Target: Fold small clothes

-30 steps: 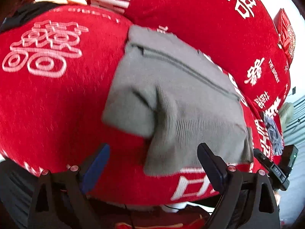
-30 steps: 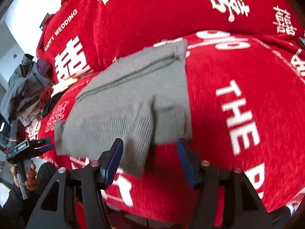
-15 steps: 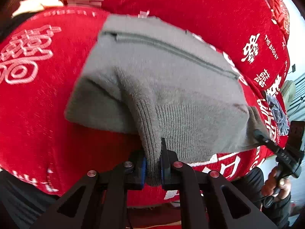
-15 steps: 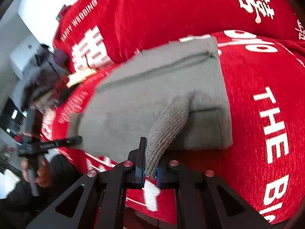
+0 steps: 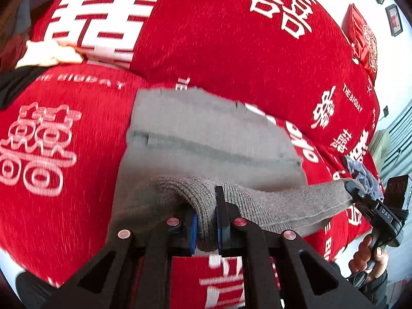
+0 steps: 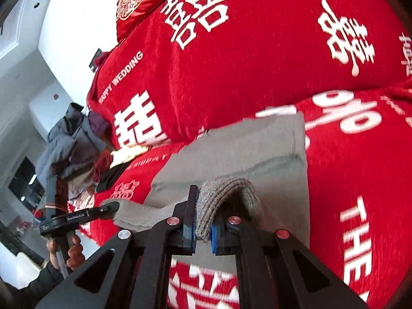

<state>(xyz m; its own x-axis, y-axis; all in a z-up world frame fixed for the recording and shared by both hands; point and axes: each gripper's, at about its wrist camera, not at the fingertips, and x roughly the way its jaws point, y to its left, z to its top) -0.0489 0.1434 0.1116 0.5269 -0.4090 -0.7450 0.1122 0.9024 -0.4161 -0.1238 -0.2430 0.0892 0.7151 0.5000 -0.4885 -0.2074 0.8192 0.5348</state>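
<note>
A grey knitted garment (image 5: 206, 139) lies on a red bedspread (image 5: 219, 38) printed with white characters. Its ribbed hem (image 5: 278, 203) is raised off the bed and stretched between the two grippers. My left gripper (image 5: 206, 213) is shut on one end of the hem. At the right of the left wrist view, my right gripper (image 5: 356, 193) clamps the other end. The right wrist view shows the right gripper (image 6: 203, 216) shut on the ribbed hem (image 6: 226, 188), with the left gripper (image 6: 109, 208) pinching the far corner. The garment's body (image 6: 244, 149) still rests on the bed.
A red embroidered pillow (image 6: 139, 2) sits at the head of the bed. A heap of clothes (image 6: 72, 149) is piled past the bed's left side, with a cream cloth (image 5: 49, 54) near it. A blue-grey cloth (image 5: 360, 173) lies at the right edge. A hand (image 5: 370, 255) holds the right gripper's handle.
Both grippers were open in front of the hem, then closed on it. Both have since risen, lifting the hem off the bed and pulling it taut.
</note>
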